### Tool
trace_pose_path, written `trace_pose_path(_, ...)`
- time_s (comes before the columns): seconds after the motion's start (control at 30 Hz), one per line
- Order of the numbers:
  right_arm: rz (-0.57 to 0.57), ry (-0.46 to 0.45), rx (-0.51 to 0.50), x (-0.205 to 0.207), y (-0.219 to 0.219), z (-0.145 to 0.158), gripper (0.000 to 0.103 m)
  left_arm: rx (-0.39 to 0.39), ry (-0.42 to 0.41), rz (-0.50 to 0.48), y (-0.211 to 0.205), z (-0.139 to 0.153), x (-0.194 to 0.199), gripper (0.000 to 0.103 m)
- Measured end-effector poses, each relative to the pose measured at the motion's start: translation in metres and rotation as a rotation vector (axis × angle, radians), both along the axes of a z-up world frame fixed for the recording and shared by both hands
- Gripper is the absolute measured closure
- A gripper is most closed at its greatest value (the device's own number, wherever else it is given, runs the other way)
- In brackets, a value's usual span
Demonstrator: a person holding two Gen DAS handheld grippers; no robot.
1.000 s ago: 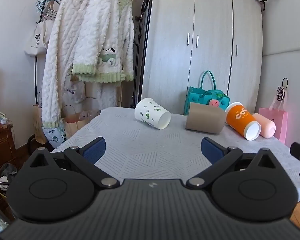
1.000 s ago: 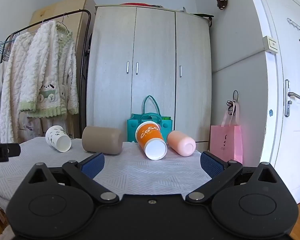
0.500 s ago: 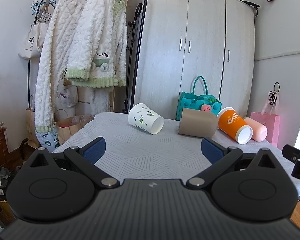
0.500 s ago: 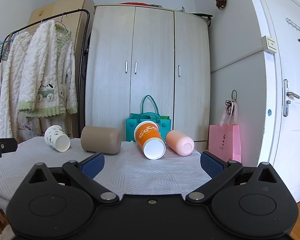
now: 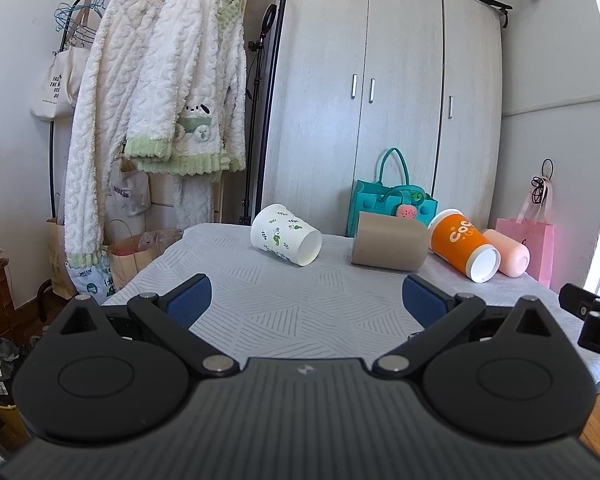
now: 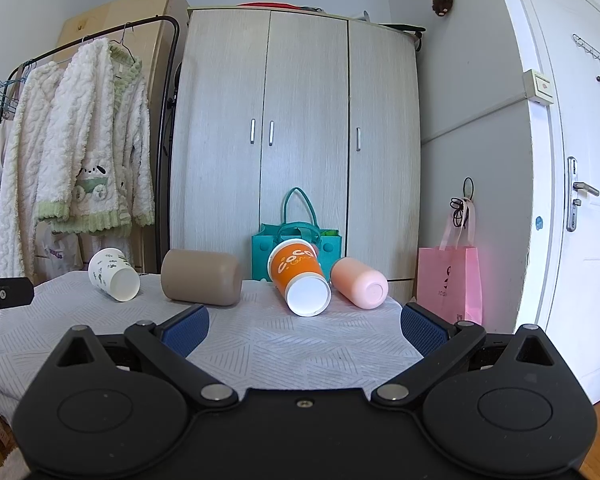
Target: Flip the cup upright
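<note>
Table: a bed-like table under a pale grey patterned cloth (image 6: 300, 344); all the cups lie near its far edge.
Cups, four, all on their sides: a brown cylindrical mug (image 6: 201, 283), an orange paper cup (image 6: 300, 280), a white leaf-print paper cup (image 5: 286, 240), a pink tumbler (image 6: 359, 282).
My claws, two: my left gripper (image 5: 305, 295) and right gripper (image 6: 304, 328) both gape wide, empty, well short of the cups.
Doing it well: I'd judge it best to pick one cup, straddle its side wall, then tip it base down.

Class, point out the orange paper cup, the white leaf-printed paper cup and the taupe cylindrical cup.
Orange paper cup (image 6: 296, 268), right wrist view, printed side.
White leaf-printed paper cup (image 5: 278, 234), left wrist view, side wall.
Taupe cylindrical cup (image 6: 204, 282), right wrist view, side.
</note>
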State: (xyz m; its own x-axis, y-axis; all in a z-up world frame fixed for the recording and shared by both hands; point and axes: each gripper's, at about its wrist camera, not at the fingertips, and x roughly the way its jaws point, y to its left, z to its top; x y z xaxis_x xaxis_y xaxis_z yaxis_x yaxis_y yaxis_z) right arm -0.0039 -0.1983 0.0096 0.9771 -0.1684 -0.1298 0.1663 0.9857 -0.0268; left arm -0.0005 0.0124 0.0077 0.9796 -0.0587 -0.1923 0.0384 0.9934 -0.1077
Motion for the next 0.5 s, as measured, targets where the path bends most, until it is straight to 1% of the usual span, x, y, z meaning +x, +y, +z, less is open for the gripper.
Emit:
trace_pose_path(0.23, 0.0, 0.004, 0.0, 0.0003, -0.0004, -0.0005, 0.0, -0.026, 0.017, -0.009, 0.0026, -0.0029, 0.003, 0.0)
trace_pose_path(0.5, -0.003, 0.009, -0.001, 0.0019, -0.0015, -0.0004, 0.0, -0.006, 0.006, -0.01, 0.0018, -0.0026, 0.002, 0.0)
